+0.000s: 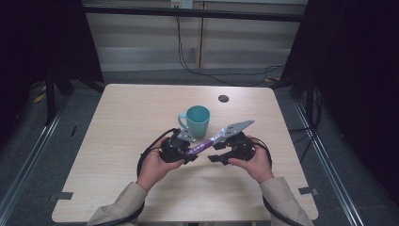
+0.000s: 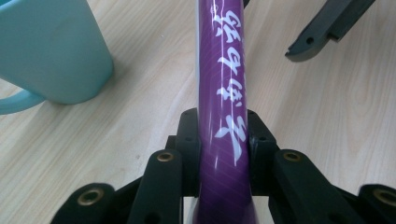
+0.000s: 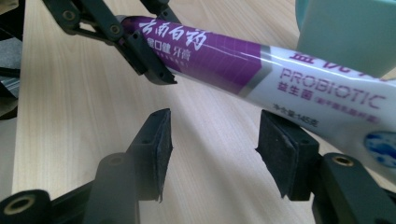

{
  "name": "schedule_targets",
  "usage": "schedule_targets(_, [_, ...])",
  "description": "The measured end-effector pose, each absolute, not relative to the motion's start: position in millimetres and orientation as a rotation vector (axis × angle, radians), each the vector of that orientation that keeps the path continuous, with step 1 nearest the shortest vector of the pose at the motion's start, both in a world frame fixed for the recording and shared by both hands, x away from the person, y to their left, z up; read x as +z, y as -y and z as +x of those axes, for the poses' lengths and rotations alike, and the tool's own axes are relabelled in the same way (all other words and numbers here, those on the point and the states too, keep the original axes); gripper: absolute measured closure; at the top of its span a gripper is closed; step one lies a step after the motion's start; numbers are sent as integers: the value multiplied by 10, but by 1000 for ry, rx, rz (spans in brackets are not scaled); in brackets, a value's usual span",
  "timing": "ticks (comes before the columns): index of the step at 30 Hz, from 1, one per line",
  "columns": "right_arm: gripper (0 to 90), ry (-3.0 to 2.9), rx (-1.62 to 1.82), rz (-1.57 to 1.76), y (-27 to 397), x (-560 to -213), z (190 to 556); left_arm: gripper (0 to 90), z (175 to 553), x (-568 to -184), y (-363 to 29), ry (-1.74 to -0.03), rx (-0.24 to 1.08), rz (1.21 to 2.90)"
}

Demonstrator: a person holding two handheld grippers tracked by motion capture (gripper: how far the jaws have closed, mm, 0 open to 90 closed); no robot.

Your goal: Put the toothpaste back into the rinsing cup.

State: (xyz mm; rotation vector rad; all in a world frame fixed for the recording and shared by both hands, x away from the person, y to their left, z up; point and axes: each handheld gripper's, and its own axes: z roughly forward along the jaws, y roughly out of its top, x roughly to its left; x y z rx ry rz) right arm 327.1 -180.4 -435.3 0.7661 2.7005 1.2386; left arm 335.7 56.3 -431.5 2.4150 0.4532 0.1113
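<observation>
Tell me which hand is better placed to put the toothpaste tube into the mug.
Left. The left gripper is clamped on the toothpaste tube, with the mug close beside it. The right gripper stands open below the tube, gripping nothing.

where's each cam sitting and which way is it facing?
High view: above the person's side, looking forward and down on the table; forearms, both hands.
Left gripper view: rides the left gripper, along jaws clamping the purple tube.
Right gripper view: rides the right gripper, open jaws under the tube.
Shared: tube, teal mug.
</observation>
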Motion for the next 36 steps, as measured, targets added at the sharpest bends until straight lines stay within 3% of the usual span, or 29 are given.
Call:
schedule_targets(22, [452, -2617, 1368, 901, 1841, -4342, 3365, 721, 3344, -4363, -518, -548, 73, 2329])
schedule_targets(36, [444, -2578, 1392, 927, 1902, -4292, 3371, 718, 3334, -4377, -477, -504, 50, 2350])
